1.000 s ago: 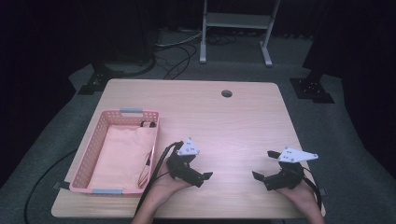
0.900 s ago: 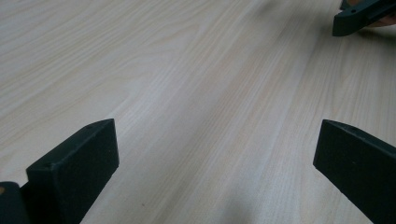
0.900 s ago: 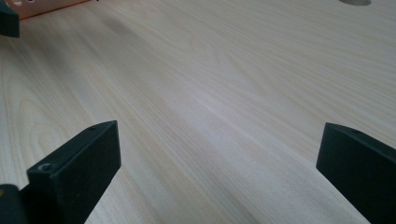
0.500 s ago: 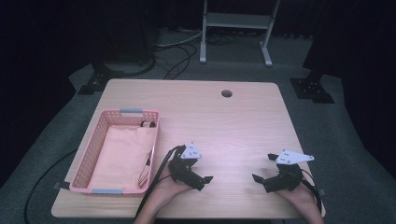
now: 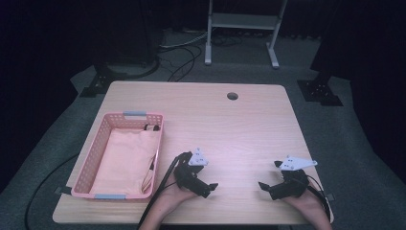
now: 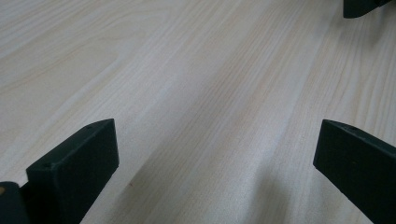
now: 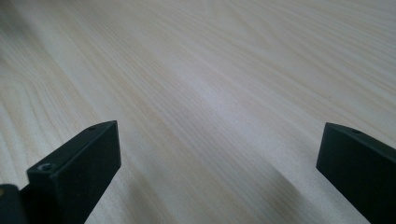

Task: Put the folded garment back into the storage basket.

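Your left gripper (image 5: 205, 183) and right gripper (image 5: 269, 188) gape wide, empty, over bare table (image 5: 230, 129); pink basket (image 5: 94, 154) holds folded cloth (image 5: 123, 160).

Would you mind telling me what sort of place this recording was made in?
Probably a lab or studio set up for recording: a bare wooden table on grey carpet, cables on the floor, a metal stand behind, dark surroundings.

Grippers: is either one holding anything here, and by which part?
Nothing is held. The left gripper and right gripper both stand open over bare table.
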Demonstrator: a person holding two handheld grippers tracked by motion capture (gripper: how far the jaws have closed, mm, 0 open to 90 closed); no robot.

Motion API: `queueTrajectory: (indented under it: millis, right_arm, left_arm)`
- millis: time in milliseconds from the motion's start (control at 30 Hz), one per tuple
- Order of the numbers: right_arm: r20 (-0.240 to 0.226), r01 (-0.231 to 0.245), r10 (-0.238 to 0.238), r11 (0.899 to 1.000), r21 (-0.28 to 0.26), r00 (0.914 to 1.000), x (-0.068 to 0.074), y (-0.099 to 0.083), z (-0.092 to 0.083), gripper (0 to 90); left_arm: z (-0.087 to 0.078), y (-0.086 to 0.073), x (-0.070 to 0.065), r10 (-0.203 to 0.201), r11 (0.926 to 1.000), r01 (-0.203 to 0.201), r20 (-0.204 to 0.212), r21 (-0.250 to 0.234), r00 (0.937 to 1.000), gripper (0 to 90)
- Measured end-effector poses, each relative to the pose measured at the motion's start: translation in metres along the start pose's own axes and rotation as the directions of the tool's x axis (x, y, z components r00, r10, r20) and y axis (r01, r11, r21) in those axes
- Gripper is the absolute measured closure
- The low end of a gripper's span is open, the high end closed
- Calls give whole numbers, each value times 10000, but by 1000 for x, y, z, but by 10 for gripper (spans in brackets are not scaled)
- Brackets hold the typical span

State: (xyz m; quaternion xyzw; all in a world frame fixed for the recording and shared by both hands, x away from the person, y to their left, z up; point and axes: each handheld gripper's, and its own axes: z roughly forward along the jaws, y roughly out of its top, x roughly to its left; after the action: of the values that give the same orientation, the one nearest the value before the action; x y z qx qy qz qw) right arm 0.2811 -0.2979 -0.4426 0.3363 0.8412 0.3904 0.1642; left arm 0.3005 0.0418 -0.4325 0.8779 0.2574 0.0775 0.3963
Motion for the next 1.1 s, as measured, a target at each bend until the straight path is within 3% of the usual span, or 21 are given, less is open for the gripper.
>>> queueTrajectory:
  millis: [400,667,767,1100]
  right_arm:
    - [-22,2,-1,9990,445,10000,0,-2,4,0]
    - [13,-140,139,9979,638,9999,0,-4,6,0]
    - [56,-101,97,9973,731,9999,0,-4,6,0]
    - [22,-295,294,9964,790,9996,-1,-4,6,0]
  left_arm:
    - [9,-6,-2,48,9991,-45,-77,417,10000,0]
    - [10,-8,-5,279,9988,-265,-333,411,9991,0]
    - [11,-9,-9,506,9979,-477,-658,449,9965,0]
    - [11,-10,-10,488,9980,-460,-694,425,9964,0]
